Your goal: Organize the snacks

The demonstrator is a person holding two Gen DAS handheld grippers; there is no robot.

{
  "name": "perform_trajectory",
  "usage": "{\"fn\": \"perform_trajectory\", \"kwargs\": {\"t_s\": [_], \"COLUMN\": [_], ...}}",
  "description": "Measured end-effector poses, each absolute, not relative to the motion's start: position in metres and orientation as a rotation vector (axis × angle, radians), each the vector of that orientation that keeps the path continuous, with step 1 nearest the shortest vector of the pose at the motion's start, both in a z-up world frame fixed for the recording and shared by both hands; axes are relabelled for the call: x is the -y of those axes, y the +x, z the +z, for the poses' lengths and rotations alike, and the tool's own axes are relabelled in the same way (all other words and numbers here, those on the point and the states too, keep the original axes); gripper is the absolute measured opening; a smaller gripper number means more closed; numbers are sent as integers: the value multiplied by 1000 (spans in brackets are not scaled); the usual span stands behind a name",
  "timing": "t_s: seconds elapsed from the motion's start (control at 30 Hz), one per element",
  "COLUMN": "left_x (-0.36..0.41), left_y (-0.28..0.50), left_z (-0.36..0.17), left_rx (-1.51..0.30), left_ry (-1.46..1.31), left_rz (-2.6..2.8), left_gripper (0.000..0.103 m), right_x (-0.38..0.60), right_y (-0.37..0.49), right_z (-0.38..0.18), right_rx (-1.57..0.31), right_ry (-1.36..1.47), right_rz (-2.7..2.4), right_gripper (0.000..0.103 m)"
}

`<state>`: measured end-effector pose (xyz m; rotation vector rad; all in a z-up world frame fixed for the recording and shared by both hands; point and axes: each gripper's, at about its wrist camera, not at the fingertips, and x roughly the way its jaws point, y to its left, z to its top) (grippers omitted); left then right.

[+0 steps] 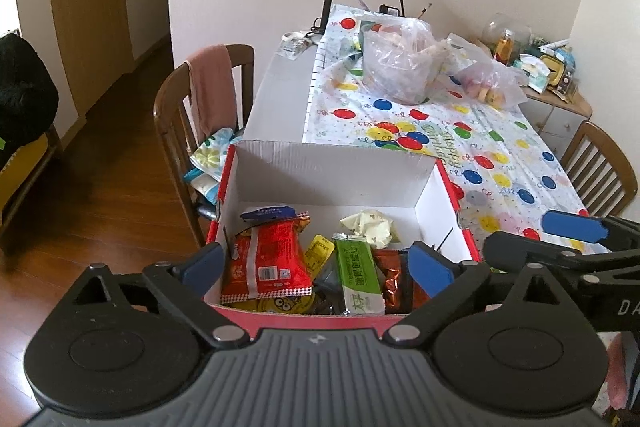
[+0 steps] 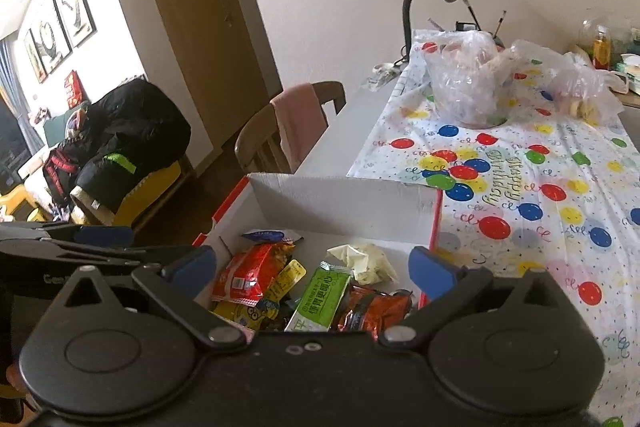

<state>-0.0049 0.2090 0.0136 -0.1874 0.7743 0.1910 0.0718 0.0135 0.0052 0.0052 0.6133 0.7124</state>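
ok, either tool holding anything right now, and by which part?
Nothing held. The left tool and right tool are both open, empty, above the snack box.

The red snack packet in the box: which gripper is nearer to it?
Left. The left gripper straddles the red snack packet; the right gripper sits further right, over the green bar.
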Motion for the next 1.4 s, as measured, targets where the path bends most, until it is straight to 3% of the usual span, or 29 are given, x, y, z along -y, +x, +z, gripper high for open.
{"fn": "perform_trajectory", "kwargs": {"t_s": [1.4], "left_x": [-184], "left_y": [-36], "left_z": [24], "left_rx": [-690], "left_ry": [-176], "left_rz": [245], "left_gripper": [99], "right_x": [11], "right_y": [37], "right_z": [5], "right_rx": [-549], "right_ry": [26], "right_rz": [558], "right_gripper": [103]}}
